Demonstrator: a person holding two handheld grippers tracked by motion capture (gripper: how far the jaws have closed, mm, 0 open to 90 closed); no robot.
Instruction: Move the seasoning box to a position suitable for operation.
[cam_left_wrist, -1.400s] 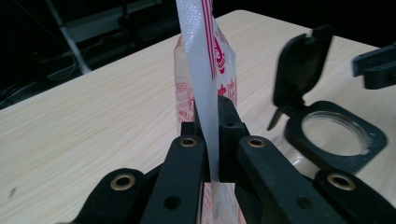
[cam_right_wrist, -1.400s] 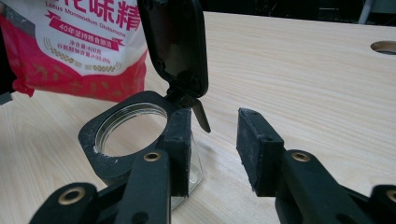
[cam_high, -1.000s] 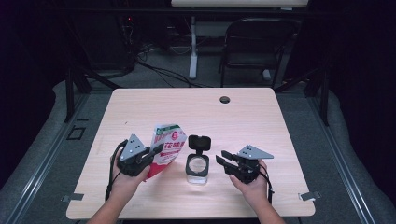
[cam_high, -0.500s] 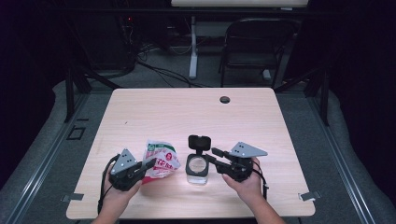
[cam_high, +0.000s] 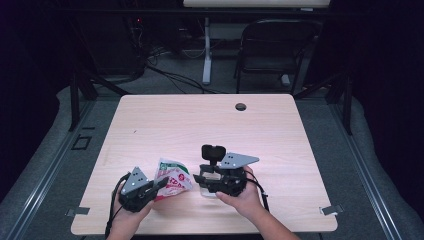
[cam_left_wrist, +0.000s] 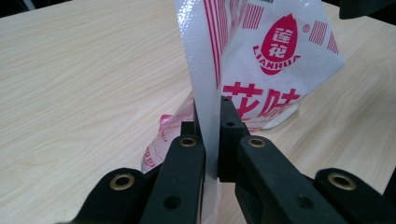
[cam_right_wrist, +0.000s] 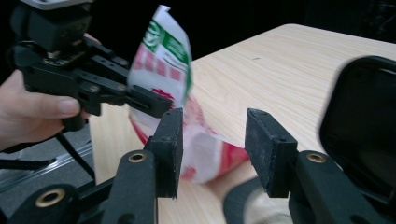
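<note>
While my left gripper (cam_high: 159, 184) is clamping the seasoning pouch (cam_high: 172, 178) at the table's (cam_high: 200, 125) seven o'clock edge, my right gripper (cam_right_wrist: 212, 151), jaws just opening with nothing between them, is risking nudging the flip-lid jar (cam_high: 211, 172) at its five o'clock and tearing the thin film.

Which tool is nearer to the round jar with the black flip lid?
The right tool is nearer, open right over the jar. The left tool is farther, clamped on the pouch beside it.
</note>
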